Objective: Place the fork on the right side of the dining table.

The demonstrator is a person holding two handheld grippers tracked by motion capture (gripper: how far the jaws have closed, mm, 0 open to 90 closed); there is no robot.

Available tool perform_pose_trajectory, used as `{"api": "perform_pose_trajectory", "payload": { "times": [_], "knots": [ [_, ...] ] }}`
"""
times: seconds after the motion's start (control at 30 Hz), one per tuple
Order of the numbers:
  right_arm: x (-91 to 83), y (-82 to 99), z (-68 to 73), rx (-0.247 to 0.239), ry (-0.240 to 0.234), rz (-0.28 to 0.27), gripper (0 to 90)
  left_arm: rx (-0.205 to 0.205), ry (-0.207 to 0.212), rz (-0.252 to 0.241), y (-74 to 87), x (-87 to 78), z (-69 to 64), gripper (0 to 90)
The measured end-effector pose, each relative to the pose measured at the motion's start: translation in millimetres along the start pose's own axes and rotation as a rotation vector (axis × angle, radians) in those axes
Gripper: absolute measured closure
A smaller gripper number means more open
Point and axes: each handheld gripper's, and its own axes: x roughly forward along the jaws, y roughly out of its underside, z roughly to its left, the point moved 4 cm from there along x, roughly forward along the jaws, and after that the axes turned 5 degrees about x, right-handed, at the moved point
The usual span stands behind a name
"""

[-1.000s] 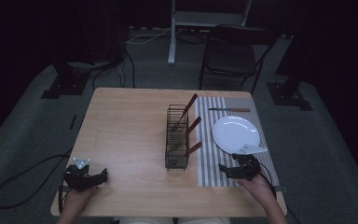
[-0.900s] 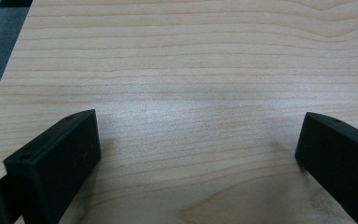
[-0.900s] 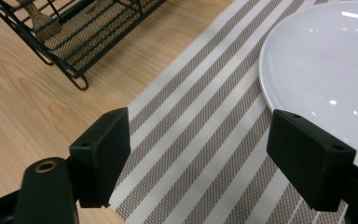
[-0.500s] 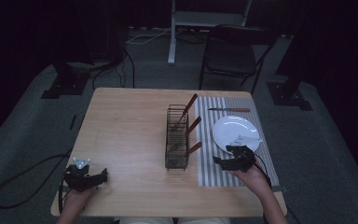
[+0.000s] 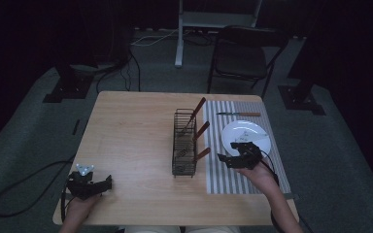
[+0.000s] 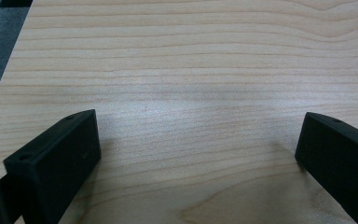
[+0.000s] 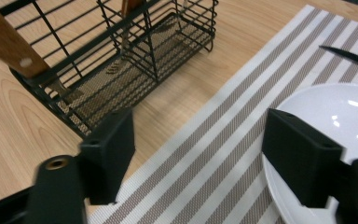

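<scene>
The right gripper (image 5: 229,158), jaws apart and just narrowing with nothing between them, hangs over the brown-and-white striped placemat (image 5: 233,177) at the white round plate's (image 5: 252,133) seven-o'clock rim. At its nine o'clock stands one black wire cutlery rack (image 5: 183,145) holding three wooden-handled utensils (image 5: 201,130). One wooden-handled knife (image 5: 238,114) lies at the plate's twelve. The left gripper (image 5: 108,183), jaws apart, rests near the pale wooden table's (image 5: 131,131) seven-o'clock corner, with open board beyond.
</scene>
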Motion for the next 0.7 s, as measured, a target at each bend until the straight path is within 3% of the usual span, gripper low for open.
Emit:
{"api": "perform_pose_trajectory", "payload": {
  "times": [0.5,0.7],
  "knots": [
    [5.3,-33.0,3.0,-0.013,-0.024,-0.032,29.1,0.000,0.000,0.000,0.0,0.0,0.0,0.3],
    [7.3,-43.2,10.2,-0.025,-0.049,-0.039,29.2,-0.003,0.001,-0.003,0.0,0.1,-0.2,0.3]
  ]
}}
